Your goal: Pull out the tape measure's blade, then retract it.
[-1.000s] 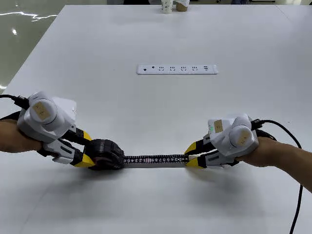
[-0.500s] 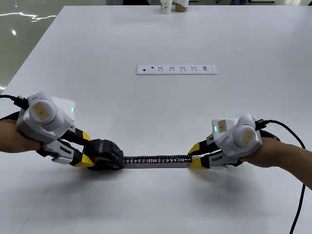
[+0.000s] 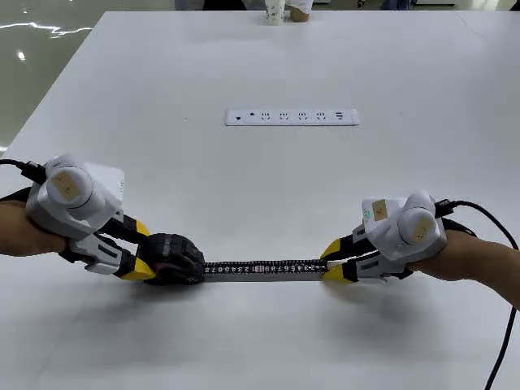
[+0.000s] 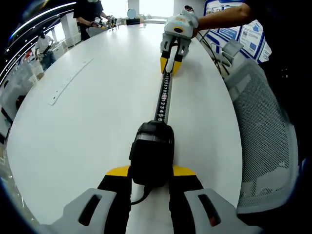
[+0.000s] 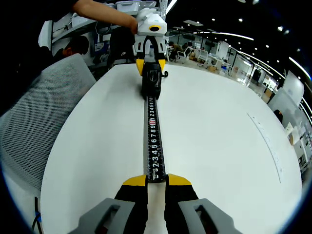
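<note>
On the white table [image 3: 244,57] lie a power strip [image 3: 292,117], a tape measure [image 3: 173,258], and distant cups [image 3: 275,11].

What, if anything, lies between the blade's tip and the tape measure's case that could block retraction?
Nothing visible: the blade runs straight over bare table from the right hand-held gripper to the case.

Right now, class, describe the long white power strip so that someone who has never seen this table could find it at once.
Start at the big white table. Past the black tape measure case and its numbered blade at the near edge, a long flat white power strip lies alone mid-table. Its row of sockets sets it apart from the cups at the far edge.
</note>
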Demonstrator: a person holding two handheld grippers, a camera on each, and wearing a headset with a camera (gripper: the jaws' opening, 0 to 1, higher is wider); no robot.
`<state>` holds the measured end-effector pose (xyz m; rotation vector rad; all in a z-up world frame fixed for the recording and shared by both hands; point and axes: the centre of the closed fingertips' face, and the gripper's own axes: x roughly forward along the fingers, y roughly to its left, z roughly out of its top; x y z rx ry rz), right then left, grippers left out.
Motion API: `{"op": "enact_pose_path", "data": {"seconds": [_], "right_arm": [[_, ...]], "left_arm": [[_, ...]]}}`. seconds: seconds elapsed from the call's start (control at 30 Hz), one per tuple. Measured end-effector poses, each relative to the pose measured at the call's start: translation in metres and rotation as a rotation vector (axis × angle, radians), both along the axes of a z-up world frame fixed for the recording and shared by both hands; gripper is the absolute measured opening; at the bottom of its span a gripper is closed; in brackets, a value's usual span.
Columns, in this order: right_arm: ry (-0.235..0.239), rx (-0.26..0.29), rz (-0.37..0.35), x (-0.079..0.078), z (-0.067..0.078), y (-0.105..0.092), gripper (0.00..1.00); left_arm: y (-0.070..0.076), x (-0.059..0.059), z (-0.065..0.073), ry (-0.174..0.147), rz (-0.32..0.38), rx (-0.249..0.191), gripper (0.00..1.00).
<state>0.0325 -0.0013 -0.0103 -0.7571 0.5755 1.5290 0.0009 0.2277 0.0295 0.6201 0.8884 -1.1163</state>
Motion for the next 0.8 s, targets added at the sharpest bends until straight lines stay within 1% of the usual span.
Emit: {"op": "enact_pose_path", "data": {"seconds": [0.8], "right_arm": [[0.005, -0.027, -0.021, 0.002, 0.003, -0.032, 0.08]], "left_arm": [[-0.001, 0.0, 0.0, 0.002, 0.0, 0.005, 0.23]]}}
